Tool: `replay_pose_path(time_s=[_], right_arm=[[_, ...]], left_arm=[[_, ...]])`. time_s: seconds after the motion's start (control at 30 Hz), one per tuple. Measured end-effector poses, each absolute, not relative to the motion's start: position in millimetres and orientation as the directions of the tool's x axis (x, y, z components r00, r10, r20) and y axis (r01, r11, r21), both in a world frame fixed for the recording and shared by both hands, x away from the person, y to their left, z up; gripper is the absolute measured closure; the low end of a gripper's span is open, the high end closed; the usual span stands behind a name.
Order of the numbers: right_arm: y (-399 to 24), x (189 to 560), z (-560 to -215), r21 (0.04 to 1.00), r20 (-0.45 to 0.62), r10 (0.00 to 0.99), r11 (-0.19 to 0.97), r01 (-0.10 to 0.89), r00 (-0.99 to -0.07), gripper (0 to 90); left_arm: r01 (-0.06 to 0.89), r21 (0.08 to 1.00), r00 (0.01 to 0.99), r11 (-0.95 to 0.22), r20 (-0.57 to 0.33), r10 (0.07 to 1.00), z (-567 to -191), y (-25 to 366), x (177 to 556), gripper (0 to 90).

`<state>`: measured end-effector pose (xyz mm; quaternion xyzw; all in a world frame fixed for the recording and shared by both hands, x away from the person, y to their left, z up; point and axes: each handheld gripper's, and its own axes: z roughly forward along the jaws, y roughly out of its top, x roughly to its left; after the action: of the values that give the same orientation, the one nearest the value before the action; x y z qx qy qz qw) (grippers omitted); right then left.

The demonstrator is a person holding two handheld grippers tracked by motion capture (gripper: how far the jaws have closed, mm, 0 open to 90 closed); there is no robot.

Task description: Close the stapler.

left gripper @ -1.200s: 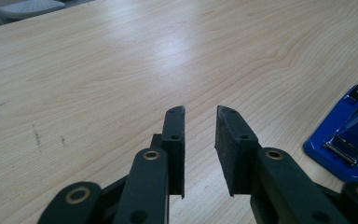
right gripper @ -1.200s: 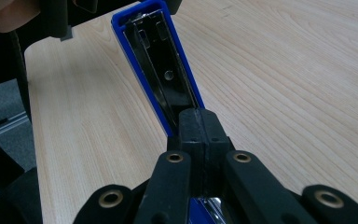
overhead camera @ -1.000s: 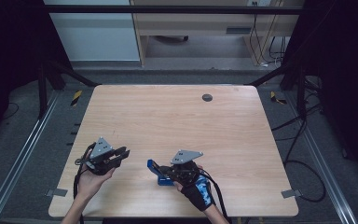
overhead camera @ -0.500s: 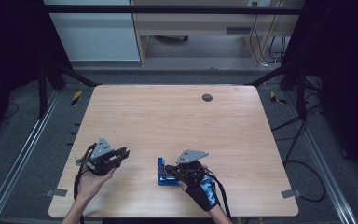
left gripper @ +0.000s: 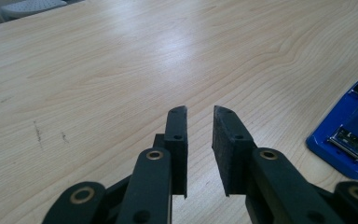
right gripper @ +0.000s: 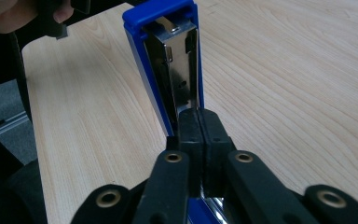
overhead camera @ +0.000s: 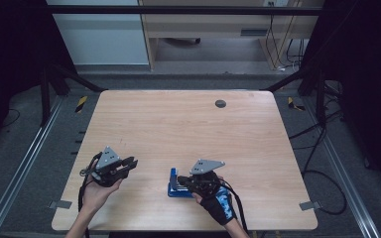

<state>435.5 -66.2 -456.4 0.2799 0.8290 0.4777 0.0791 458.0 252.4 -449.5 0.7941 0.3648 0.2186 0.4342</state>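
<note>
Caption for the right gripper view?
Right gripper, jaws shut, at the open blue stapler on the table.

Stapler (overhead camera: 174, 184): bright blue shell, silver metal inside. Table (overhead camera: 178, 129): pale wood grain, dark round spot toward its far edge. Both grippers' jaws black. Glove (overhead camera: 220, 204) beside the stapler: black with blue pattern.

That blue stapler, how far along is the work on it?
Done so far: the blue stapler is swung open, its metal staple channel bared. In hand: the right claw, jaws together, sits at the stapler's channel; whether it pinches a part I cannot tell. The left claw hovers apart over the table, slightly open and empty. Left, probably: loading or closing the stapler; no staples are visible.
</note>
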Motion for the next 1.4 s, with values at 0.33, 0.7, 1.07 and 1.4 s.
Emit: replay_pose_path(time_s=[0.33,0.7,1.07,1.4], right_arm=[[-78.8,431.5,-449.1,0.851,0.145,0.554,0.353,0.388,-0.820,89.9],[-89.2,432.4,-428.2,0.881,0.123,0.576,0.312,0.357,-0.808,90.0],[-79.9,432.3,-394.2,0.922,0.111,0.562,0.249,0.296,-0.819,90.0],[-54.0,427.8,-385.6,0.919,0.084,0.507,0.295,0.263,-0.858,90.0]], left_arm=[[0.392,0.857,0.622,-0.334,0.020,0.783,-448.2,257.2,457.0,74.4],[0.400,0.865,0.586,-0.304,0.013,0.810,-449.4,268.1,447.9,73.0],[0.414,0.852,0.578,-0.322,0.028,0.816,-457.9,270.9,444.7,71.5],[0.420,0.839,0.582,-0.346,0.043,0.812,-462.9,270.0,446.3,70.1]])
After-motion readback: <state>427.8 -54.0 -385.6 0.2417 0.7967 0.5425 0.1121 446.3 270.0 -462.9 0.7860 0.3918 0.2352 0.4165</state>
